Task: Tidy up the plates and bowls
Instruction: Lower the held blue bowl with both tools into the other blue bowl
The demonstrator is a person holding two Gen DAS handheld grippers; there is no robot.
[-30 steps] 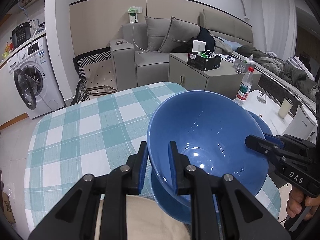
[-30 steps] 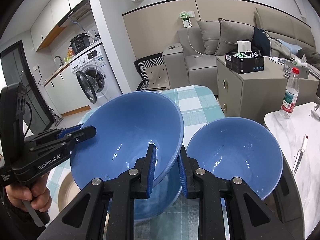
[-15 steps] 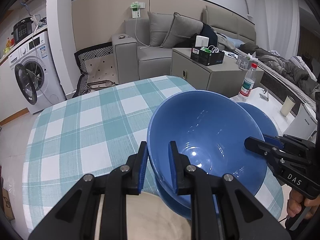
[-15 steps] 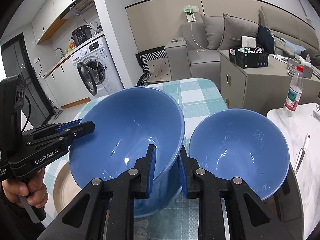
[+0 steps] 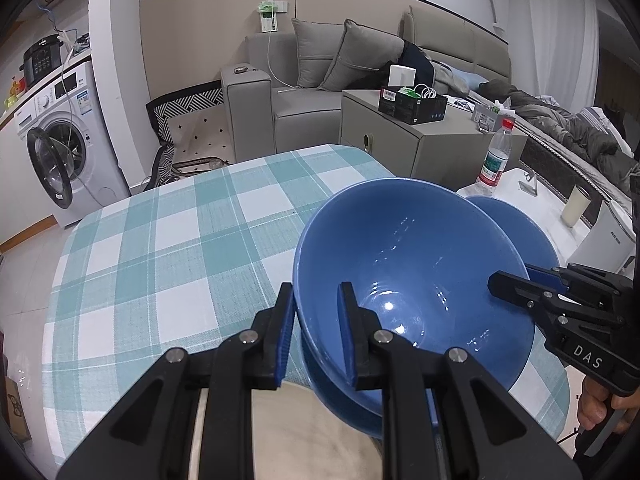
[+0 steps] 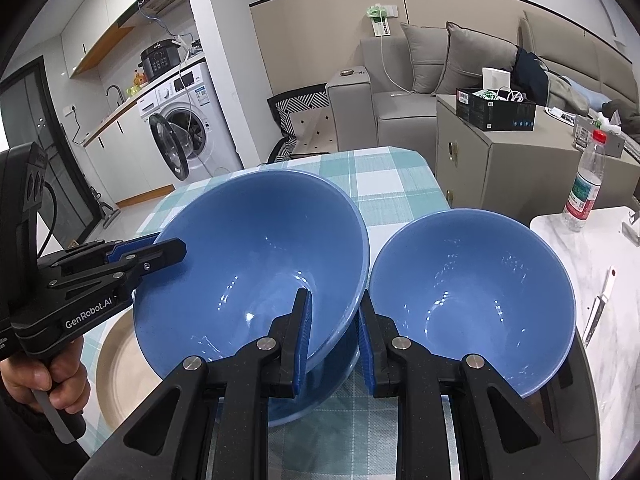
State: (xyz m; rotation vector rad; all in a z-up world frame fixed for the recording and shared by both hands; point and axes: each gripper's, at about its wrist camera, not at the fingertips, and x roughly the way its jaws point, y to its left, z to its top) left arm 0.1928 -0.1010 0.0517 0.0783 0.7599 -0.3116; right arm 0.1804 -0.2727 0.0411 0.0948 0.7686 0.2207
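While both hand-held grippers (image 5: 314, 334) (image 6: 334, 330) clamp blue bowl (image 6: 256, 264), lower bowl (image 6: 308, 396), beige plate (image 6: 120, 364) mostly hidden

Glossy glazed blue bowl (image 6: 256, 264); woven checked tablecloth (image 5: 168, 248); matt black plastic gripper fingers (image 6: 280, 344); matt beige plate (image 6: 120, 368).

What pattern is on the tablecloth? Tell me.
The tablecloth has a teal and white check, clearest in the left wrist view.
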